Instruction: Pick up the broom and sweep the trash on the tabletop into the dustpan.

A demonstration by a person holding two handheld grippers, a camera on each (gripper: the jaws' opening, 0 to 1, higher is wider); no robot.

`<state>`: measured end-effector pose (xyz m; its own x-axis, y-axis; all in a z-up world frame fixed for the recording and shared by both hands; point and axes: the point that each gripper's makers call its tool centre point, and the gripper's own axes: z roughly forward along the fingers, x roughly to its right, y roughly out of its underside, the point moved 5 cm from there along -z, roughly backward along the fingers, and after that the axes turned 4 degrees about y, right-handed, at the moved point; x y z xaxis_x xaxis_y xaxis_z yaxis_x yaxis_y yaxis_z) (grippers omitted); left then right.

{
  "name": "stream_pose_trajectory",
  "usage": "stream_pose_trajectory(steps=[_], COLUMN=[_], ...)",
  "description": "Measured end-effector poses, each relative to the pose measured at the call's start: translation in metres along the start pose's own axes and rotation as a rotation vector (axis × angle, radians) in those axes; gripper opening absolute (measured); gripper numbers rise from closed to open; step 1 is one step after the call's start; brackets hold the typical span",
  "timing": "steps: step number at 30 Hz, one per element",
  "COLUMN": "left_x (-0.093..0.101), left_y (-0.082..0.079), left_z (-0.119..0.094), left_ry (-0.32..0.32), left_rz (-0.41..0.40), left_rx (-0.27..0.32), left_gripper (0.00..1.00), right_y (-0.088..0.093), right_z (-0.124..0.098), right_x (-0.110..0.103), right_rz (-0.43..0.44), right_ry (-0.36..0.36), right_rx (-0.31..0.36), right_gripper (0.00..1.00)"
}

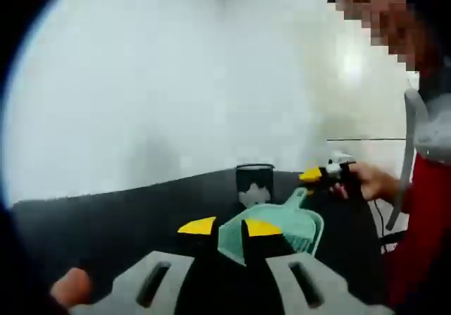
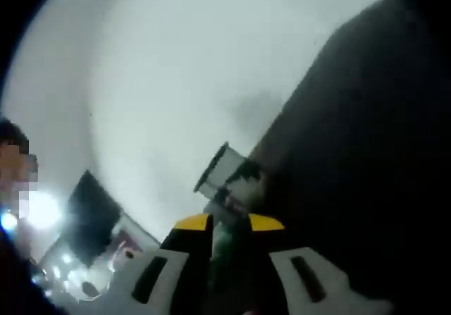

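Note:
A teal dustpan point(image 1: 282, 232) lies on the black tabletop point(image 1: 106, 223), its handle point(image 1: 299, 196) pointing away from me. My left gripper point(image 1: 230, 227) has its yellow-tipped jaws close on the dustpan's near rim. In the left gripper view my right gripper point(image 1: 325, 173) hovers at the handle's far end, held by a hand point(image 1: 370, 182). In the right gripper view my right gripper point(image 2: 228, 223) is shut on a blurred teal handle point(image 2: 224, 243). I cannot tell whether that handle is the broom's or the dustpan's.
A dark cup point(image 1: 254, 177) point(image 2: 220, 167) stands just behind the dustpan with whitish crumpled scraps point(image 1: 254, 196) point(image 2: 246, 181) at its foot. A white wall point(image 1: 176, 82) rises behind the table. A red sleeve point(image 1: 423, 216) fills the right side, and a fingertip point(image 1: 70, 287) shows at lower left.

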<state>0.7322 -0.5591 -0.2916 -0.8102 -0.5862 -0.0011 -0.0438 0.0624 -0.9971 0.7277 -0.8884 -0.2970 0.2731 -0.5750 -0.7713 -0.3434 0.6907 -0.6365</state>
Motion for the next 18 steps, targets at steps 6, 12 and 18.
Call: stream_pose_trajectory(steps=[6,12,18], left_x=[0.006,-0.005,-0.016], left_y=[0.003,0.009,0.006], left_z=[-0.014,-0.033,-0.033], left_ry=[0.030,0.002,-0.001], left_rz=[0.035,-0.029,-0.078], left_rx=[-0.004,0.043,0.103], left_gripper=[0.25,0.34,0.45], right_y=[-0.002,0.007,0.048], right_z=[-0.004,0.002,0.019], right_x=[-0.026,-0.072,-0.088], right_rz=[-0.266,-0.641,-0.780], right_ry=[-0.110,-0.331,-0.486], right_rx=[0.073,0.082,-0.051], right_gripper=[0.26,0.31,0.45])
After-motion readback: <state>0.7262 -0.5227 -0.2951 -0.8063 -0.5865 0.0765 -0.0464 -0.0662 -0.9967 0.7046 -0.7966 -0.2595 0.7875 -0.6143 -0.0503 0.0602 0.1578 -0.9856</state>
